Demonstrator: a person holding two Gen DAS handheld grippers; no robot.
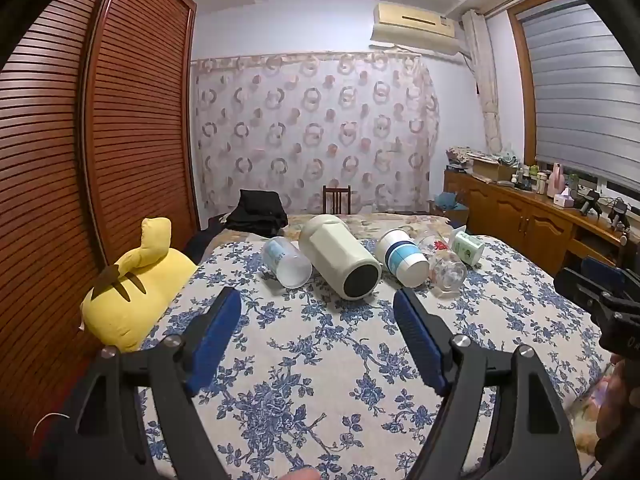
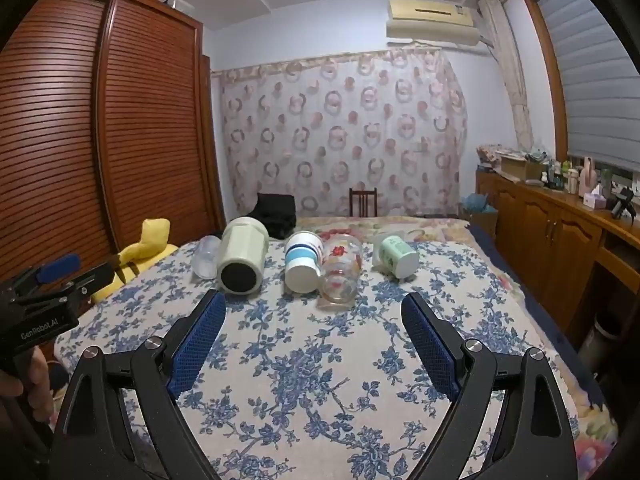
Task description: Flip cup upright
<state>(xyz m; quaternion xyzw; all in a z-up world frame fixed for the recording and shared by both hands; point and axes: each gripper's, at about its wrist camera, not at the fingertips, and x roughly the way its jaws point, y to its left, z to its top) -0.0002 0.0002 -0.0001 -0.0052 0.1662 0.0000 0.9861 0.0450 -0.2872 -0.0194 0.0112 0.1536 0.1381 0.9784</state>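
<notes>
Several cups lie on their sides in a row on the blue-flowered bedspread (image 1: 320,360). From left: a frosted plastic cup (image 1: 286,262), a large cream tumbler with a dark base (image 1: 340,256), a white cup with blue bands (image 1: 402,256), a clear glass with red print (image 1: 444,266) and a green mug (image 1: 468,248). The same row shows in the right wrist view: frosted cup (image 2: 206,258), tumbler (image 2: 242,256), banded cup (image 2: 302,262), glass (image 2: 340,272), green mug (image 2: 396,256). My left gripper (image 1: 318,304) and right gripper (image 2: 314,308) are open and empty, short of the row.
A yellow plush toy (image 1: 136,288) lies at the bed's left edge beside a slatted wooden wardrobe (image 1: 100,140). A black bag (image 1: 258,210) and a chair (image 1: 337,199) are at the far end. A cluttered wooden sideboard (image 2: 560,220) runs along the right.
</notes>
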